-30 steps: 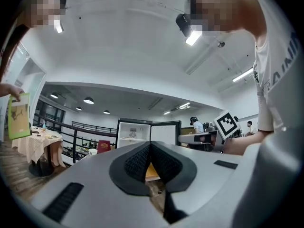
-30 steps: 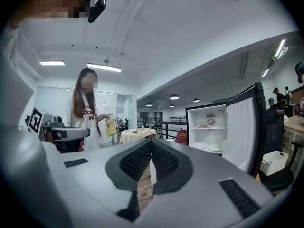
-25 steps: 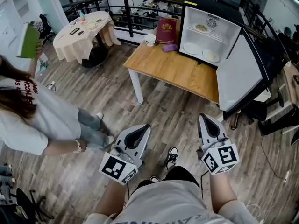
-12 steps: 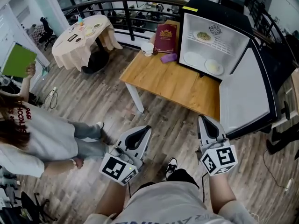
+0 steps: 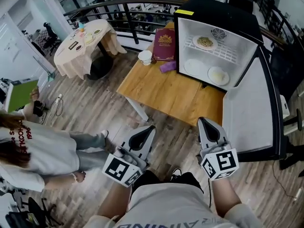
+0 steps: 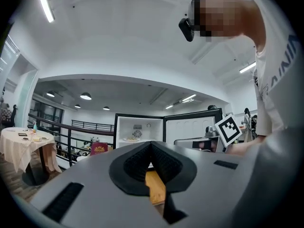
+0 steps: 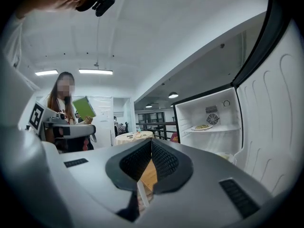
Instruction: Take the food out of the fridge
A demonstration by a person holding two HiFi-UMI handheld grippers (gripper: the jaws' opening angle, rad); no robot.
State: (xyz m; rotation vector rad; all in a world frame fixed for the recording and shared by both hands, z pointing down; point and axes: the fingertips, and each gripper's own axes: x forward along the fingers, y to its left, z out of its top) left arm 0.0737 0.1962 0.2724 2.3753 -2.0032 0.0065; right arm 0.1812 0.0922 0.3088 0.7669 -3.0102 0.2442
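A small black fridge (image 5: 216, 13) stands on a wooden table (image 5: 166, 87) with its white door (image 5: 249, 108) swung open to the right. A plate of food (image 5: 205, 42) sits on the upper rack, and two more plates (image 5: 194, 66) (image 5: 218, 75) lie on the fridge floor. My left gripper (image 5: 149, 127) and right gripper (image 5: 204, 121) are held side by side, short of the table's near edge, pointing level at it. Both are shut with nothing in them. The left gripper view has the shelf plate (image 6: 132, 138) far ahead; the right gripper view shows it too (image 7: 202, 127).
A red book (image 5: 165, 44), a white cup (image 5: 145, 57) and a purple object (image 5: 167, 67) stand on the table left of the fridge. A cloth-covered round table (image 5: 85, 39) is at the far left by a railing. A person (image 5: 33, 146) holding a green folder stands at my left.
Both grippers have advanced toward the table, still shut and empty. The fridge and table now lie closer and more central. The person at left has slid toward the frame's edge.
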